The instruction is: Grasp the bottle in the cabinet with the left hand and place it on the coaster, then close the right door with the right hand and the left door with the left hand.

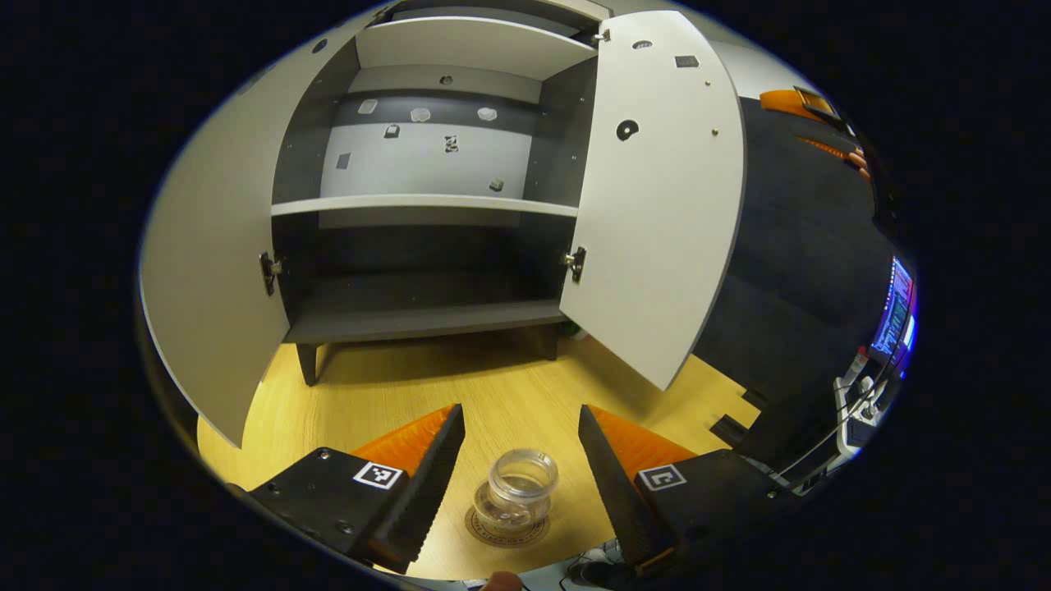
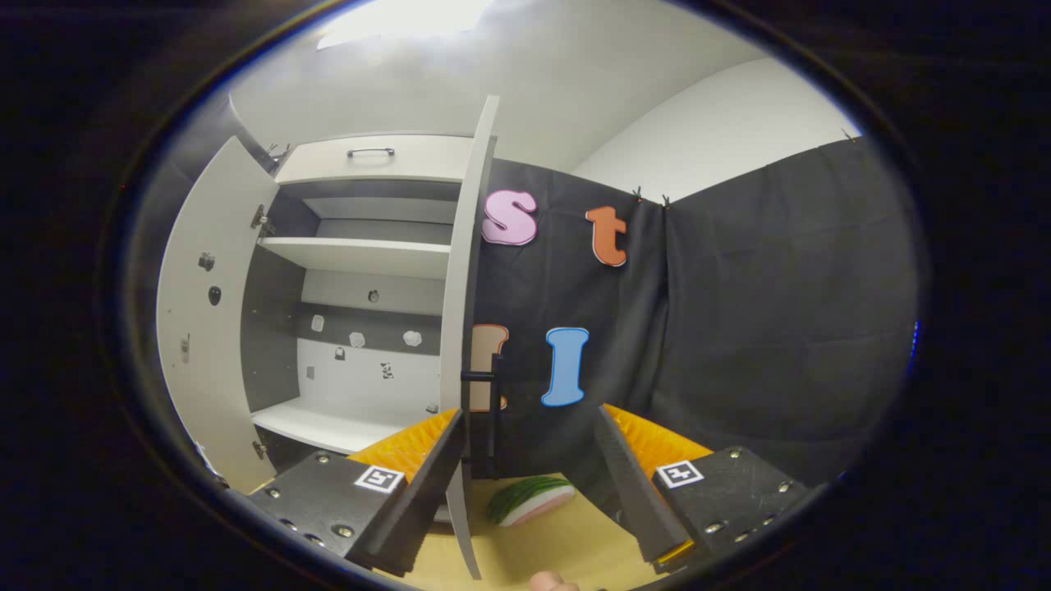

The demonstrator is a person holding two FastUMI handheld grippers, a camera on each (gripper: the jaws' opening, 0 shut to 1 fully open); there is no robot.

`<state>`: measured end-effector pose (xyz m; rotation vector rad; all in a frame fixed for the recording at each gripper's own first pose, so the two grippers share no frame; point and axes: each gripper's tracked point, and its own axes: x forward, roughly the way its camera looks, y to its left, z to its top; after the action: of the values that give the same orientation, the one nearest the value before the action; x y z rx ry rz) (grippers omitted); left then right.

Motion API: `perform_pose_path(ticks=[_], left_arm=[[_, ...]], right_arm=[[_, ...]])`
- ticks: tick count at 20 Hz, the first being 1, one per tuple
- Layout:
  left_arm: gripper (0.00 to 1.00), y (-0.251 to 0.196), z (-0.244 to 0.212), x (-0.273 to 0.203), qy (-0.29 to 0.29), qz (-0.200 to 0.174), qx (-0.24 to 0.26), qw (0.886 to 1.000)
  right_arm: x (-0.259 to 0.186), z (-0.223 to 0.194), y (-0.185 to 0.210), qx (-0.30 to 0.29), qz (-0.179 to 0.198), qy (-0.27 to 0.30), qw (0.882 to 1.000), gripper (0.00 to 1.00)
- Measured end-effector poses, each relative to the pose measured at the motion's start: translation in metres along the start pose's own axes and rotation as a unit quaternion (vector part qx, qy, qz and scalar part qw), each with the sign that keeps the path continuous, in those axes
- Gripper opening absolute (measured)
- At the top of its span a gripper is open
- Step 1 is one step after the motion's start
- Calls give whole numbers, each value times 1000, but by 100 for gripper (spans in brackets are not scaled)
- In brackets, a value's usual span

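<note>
Left gripper view. Bottle (image 1: pixel 517 492): short, clear jar-like vessel with open wide mouth, upright on round dark coaster (image 1: pixel 507 527) on pale wood-grain tabletop (image 1: pixel 378 394). Left gripper (image 1: pixel 517 476) with jaws wide apart, one serrated finger each side of the bottle, neither touching; nothing held. Judged light, rigid and smooth-walled, hence slippery and liable to tip if nudged; material, glass or hard plastic, not determinable. Best hold judged across the straight body below the rim, fingers square to the wall. Cabinet (image 1: pixel 427 320): matt pale panels, dark grey interior, flat shelves bare, small fittings scattered on back wall. Left door (image 1: pixel 213 271) and right door (image 1: pixel 657 205) both swung fully open on metal hinges; smooth flat boards with thin edges, judged stiff and light to push. Placement judged complete; door closing outstanding.

Right gripper view. Right gripper (image 2: pixel 525 484) with jaws spread wide, nothing between them. Right door (image 2: pixel 460 345) seen edge-on just ahead, thin slab with dark bar handle (image 2: pixel 484 410) on its outer face; flat outer face judged the better push surface. Green-skinned slice-shaped object (image 2: pixel 530 499), likely toy melon, lying on the tabletop beyond the fingers. Black cloth wall (image 2: pixel 739 328): soft, creased, clipped at top.
</note>
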<state>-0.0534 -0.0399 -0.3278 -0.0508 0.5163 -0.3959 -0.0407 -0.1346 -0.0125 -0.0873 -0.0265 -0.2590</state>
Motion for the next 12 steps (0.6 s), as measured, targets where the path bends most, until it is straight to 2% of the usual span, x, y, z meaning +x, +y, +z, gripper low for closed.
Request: perform_pose_path(ticks=[2, 3, 4, 6, 12], left_arm=[[89, 1, 25, -5, -21, 6, -2, 1000], [94, 2, 40, -7, -35, 10, -4, 999], [89, 4, 55, -9, -47, 16, -6, 999], [91, 10, 87, -15, -74, 31, -9, 997], [95, 36, 168, -47, -149, 92, -7, 985]], right_arm=[[3, -3, -2, 0, -2, 2, 1000, 96], [4, -4, -3, 0, -2, 3, 1000, 96], [6, -5, -2, 1, -2, 4, 1000, 96], [10, -6, 0, 2, 1, 6, 1000, 96], [30, -7, 4, -4, 5, 3, 1000, 96]])
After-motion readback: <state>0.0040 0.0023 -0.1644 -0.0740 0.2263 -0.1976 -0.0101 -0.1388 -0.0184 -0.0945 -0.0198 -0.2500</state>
